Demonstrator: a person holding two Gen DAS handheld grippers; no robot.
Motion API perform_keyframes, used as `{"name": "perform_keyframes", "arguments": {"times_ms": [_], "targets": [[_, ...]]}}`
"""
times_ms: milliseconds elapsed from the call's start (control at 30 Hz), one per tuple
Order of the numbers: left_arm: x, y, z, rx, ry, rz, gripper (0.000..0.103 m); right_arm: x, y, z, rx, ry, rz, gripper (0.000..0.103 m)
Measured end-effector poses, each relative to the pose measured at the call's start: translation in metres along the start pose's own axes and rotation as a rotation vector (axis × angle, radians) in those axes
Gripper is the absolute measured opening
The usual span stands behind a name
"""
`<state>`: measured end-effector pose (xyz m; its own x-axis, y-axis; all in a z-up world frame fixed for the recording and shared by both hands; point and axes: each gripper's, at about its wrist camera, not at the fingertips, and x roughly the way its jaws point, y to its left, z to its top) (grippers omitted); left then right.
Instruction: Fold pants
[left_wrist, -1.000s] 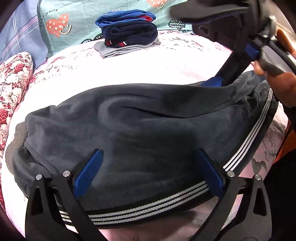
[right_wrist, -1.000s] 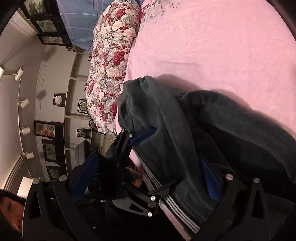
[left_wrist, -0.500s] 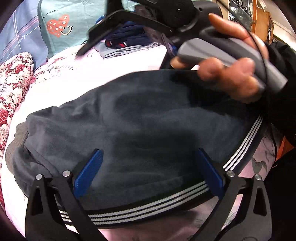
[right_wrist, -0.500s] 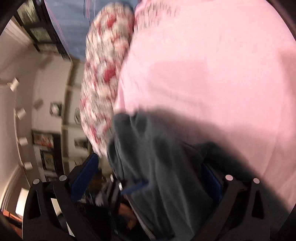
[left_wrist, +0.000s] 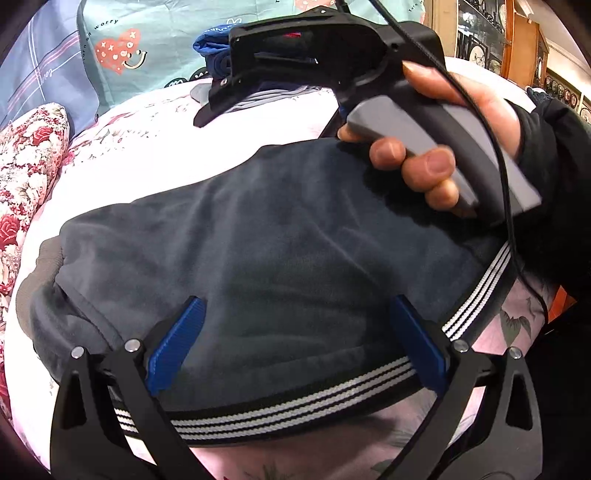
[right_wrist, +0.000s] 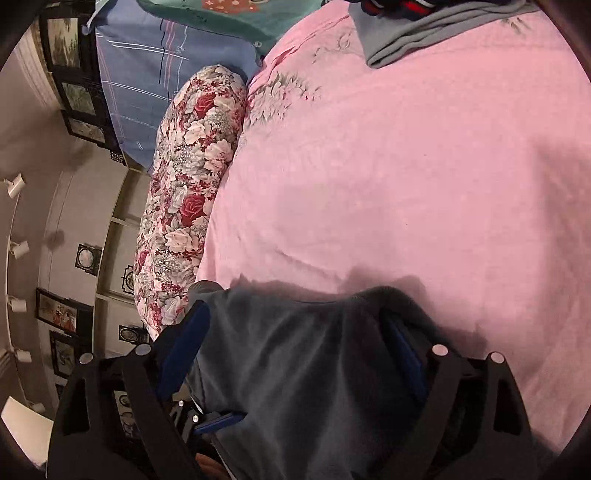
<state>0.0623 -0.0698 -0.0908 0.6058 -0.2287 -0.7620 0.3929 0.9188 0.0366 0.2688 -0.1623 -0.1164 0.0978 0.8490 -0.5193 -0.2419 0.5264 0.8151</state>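
Observation:
Dark grey pants (left_wrist: 280, 251) lie folded on the pink bed sheet (right_wrist: 406, 166), their black waistband with white stripes (left_wrist: 295, 410) along the near edge. My left gripper (left_wrist: 295, 343) stands open over the cloth just behind the waistband, one blue pad on each side. A hand (left_wrist: 424, 158) holds the right tool above the pants' far right part. In the right wrist view my right gripper (right_wrist: 295, 347) has its jaws wide and closing, with the pants' far edge (right_wrist: 295, 376) between them; the pads do not visibly pinch it.
A floral pillow (right_wrist: 188, 206) lies along the left side of the bed. At the far end sits a stack of folded clothes (left_wrist: 210, 48) on a grey garment (right_wrist: 424, 40), with blue and teal pillows (left_wrist: 122, 55) behind. A dark sleeve (left_wrist: 554, 177) is at the right.
The right tool and its hand have swung in from the pants' right edge to above their far side, its view turning toward the open bed. My left gripper and the pants under it have stayed still.

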Motion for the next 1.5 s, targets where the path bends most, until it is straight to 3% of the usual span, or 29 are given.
{"name": "perform_keyframes", "arguments": {"times_ms": [167, 300, 367, 467, 533, 600, 633, 700, 733, 767, 867, 967, 1033, 1133, 1167, 1233, 1267, 1333, 1433, 1500], "targets": [[-0.001, -0.002, 0.001, -0.008, -0.001, 0.006, 0.101, -0.014, 0.007, 0.013, 0.013, 0.139, 0.076, 0.092], [-0.001, 0.000, 0.003, -0.015, 0.000, 0.005, 0.101, -0.058, 0.013, 0.018, -0.025, 0.062, -0.009, 0.094], [-0.002, 0.003, 0.005, -0.024, -0.004, 0.005, 0.101, -0.070, 0.020, 0.014, -0.023, 0.020, 0.015, 0.094], [-0.014, 0.005, 0.012, -0.038, -0.039, -0.008, 0.101, -0.058, 0.046, -0.002, -0.085, 0.030, 0.047, 0.093], [-0.024, 0.005, 0.015, -0.037, -0.074, 0.006, 0.101, -0.038, 0.057, -0.011, -0.122, 0.036, -0.011, 0.089], [-0.027, 0.011, 0.019, -0.040, -0.083, 0.061, 0.101, -0.014, 0.043, -0.013, -0.088, 0.065, -0.108, 0.076], [-0.023, 0.016, 0.020, -0.049, -0.066, 0.093, 0.101, -0.002, 0.028, -0.011, -0.048, 0.080, -0.162, 0.071], [-0.005, 0.035, 0.014, -0.099, 0.025, 0.163, 0.101, 0.007, 0.004, -0.009, -0.001, 0.067, -0.179, 0.055], [0.004, 0.046, 0.009, -0.136, 0.063, 0.148, 0.101, 0.006, -0.003, -0.008, -0.003, 0.054, -0.171, 0.053], [0.005, 0.052, 0.004, -0.156, 0.050, 0.111, 0.101, 0.006, -0.005, -0.008, 0.001, 0.056, -0.168, 0.051], [-0.005, 0.043, 0.003, -0.113, 0.013, 0.128, 0.101, -0.006, 0.001, -0.010, 0.005, 0.043, -0.139, 0.054], [-0.029, 0.042, 0.007, -0.142, -0.052, 0.085, 0.101, -0.029, 0.031, -0.023, -0.059, 0.004, -0.121, 0.059], [-0.040, 0.040, 0.008, -0.109, -0.080, 0.151, 0.101, -0.041, 0.045, -0.039, -0.104, 0.001, -0.132, 0.060], [-0.014, 0.052, 0.000, -0.112, 0.029, 0.180, 0.101, -0.029, 0.024, -0.066, -0.016, 0.061, -0.165, 0.060], [-0.006, 0.060, -0.005, -0.165, 0.052, 0.144, 0.101, -0.018, 0.013, -0.074, 0.000, 0.085, -0.192, 0.059], [-0.009, 0.061, -0.001, -0.195, 0.040, 0.152, 0.101, -0.026, 0.007, -0.084, -0.012, 0.019, -0.168, 0.060], [-0.015, 0.055, 0.005, -0.176, 0.023, 0.169, 0.101, -0.036, 0.012, -0.090, -0.007, -0.003, -0.163, 0.066], [-0.027, 0.043, 0.014, -0.155, -0.020, 0.130, 0.101, -0.068, 0.026, -0.105, -0.050, -0.069, -0.151, 0.075], [-0.044, 0.014, 0.033, -0.088, -0.086, 0.050, 0.101, -0.145, 0.039, -0.136, -0.130, -0.296, -0.257, 0.087], [-0.051, -0.017, 0.049, -0.011, -0.141, 0.004, 0.101, -0.198, 0.032, -0.161, -0.097, -0.453, -0.343, 0.093]]}}
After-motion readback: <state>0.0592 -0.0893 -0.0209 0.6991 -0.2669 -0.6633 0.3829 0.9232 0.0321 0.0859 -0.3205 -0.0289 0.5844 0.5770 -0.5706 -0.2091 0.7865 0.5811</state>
